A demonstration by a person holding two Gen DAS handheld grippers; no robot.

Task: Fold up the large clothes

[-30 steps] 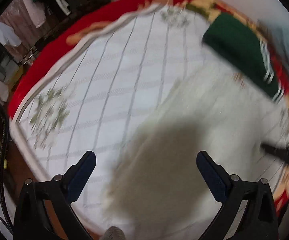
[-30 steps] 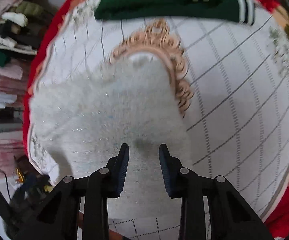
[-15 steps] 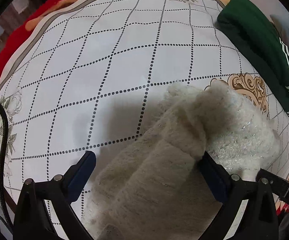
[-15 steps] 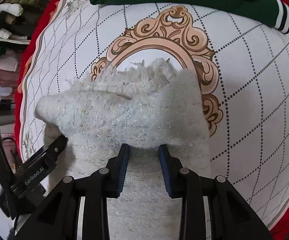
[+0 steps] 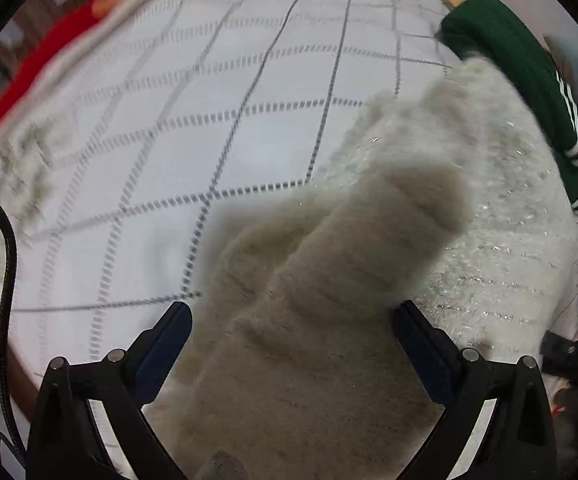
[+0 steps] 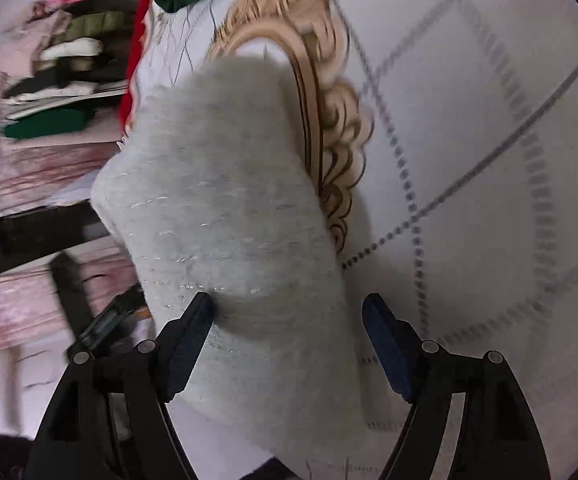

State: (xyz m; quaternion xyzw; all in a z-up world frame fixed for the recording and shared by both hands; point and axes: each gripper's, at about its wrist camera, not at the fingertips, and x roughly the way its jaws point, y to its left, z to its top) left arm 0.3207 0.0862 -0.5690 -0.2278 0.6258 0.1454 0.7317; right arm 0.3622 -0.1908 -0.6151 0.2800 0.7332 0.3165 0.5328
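- Left gripper: jaws stand wide apart, nothing clamped. The cream fuzzy knit garment lies bunched between and ahead of the fingers, but neither pad presses on it. Read: this hand is free and placed over the near end of the fabric, probably to pin or re-grasp it.
- Ahead and left of this gripper: bare white checked bedspread, the free area where a fold could be laid flat.
- Ahead and right of it: a folded green garment with white stripes, just beside the cream knit's far edge; judged a finished piece set aside out of the working area.
- Right gripper: its jaws have just been opening; the cream knit is between them, but the right pad is clear of it and the left one only beside it, so the grip is released. Likely reason: the folded-over layer is set down on the spread.
- Cream knit here runs from between the fingers straight ahead as a thick doubled roll, over a gold scroll motif.
- Far left of the right gripper: stacked clothes on shelves, off the bed.
- Judgement: fold only partly done; the bundle looks lumpy and needs smoothing.
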